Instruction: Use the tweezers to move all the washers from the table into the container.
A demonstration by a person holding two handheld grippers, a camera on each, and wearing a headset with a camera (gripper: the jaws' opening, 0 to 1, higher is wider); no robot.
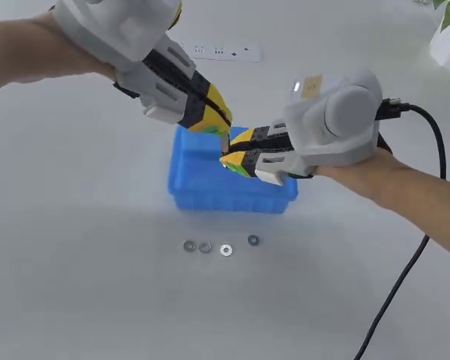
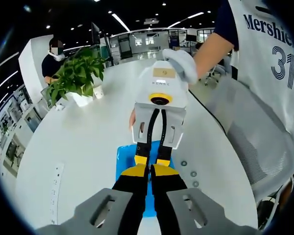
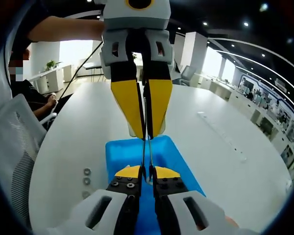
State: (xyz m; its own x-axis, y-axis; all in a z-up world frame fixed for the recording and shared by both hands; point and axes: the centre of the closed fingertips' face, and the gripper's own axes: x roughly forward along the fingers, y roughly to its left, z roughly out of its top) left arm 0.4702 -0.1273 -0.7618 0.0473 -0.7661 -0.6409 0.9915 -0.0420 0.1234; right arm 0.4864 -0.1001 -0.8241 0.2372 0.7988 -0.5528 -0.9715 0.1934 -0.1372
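Presently, thin metal tweezers (image 3: pixel 146 152) are seen edge-on in the right gripper view. They run from the left gripper (image 3: pixel 147 134) down to the right gripper (image 3: pixel 147 171), above a blue rectangular plastic container (image 3: pixel 120 154). The left gripper's yellow-tipped jaws are closed flat on the upper end of the tweezers. The right gripper's jaws stand narrowly apart on either side of the lower end, and whether its pads touch the tool cannot be told. How far the tweezers themselves are open cannot be told from this angle, and nothing is seen held in their points.

In the head view, four small round metal washers (image 1: pixel 226 250) are noted in a loose row on the white table (image 1: pixel 75 285). They lie just in front of the container wall and apart from both grippers. The container's floor is largely hidden, so its contents cannot be judged.

The step in hand is judged to be a handover or regrip of the tweezers between the grippers. Next, a firm single-gripper hold is called for, after which the points should be lowered onto the nearest washer.
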